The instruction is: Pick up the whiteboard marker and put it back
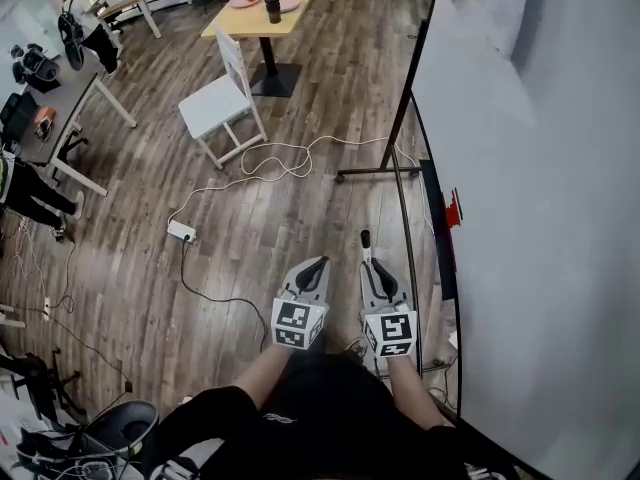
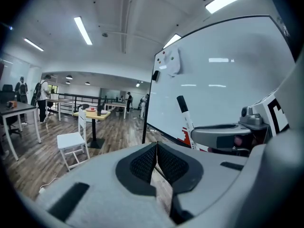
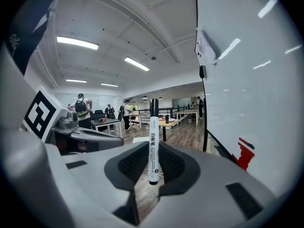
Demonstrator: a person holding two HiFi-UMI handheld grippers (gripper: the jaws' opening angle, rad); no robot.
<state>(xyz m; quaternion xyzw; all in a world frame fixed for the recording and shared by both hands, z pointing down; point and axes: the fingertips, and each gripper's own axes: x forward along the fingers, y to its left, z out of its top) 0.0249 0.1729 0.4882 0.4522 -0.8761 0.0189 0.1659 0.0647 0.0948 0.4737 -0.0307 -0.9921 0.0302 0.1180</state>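
A whiteboard marker [image 3: 153, 141], white with a black cap, stands upright between the pads of my right gripper [image 3: 153, 152], which is shut on it. In the head view the marker [image 1: 366, 249] sticks up from the right gripper [image 1: 370, 268], close to the whiteboard [image 1: 540, 218] on the right. The board's dark ledge [image 1: 441, 243] runs just right of the gripper, with a red object [image 1: 454, 208] on it. My left gripper [image 1: 317, 266] hangs beside the right one, shut with nothing in it. The left gripper view shows its pads [image 2: 145, 163] meeting, and the marker [image 2: 186, 122] to its right.
The whiteboard's stand foot [image 1: 375, 173] and loose white cables [image 1: 270, 158] lie on the wooden floor ahead. A power strip [image 1: 181, 231] is at the left. Further off stand a white chair [image 1: 215, 103], a yellow table [image 1: 258, 16] and a desk [image 1: 55, 118]. People stand far back.
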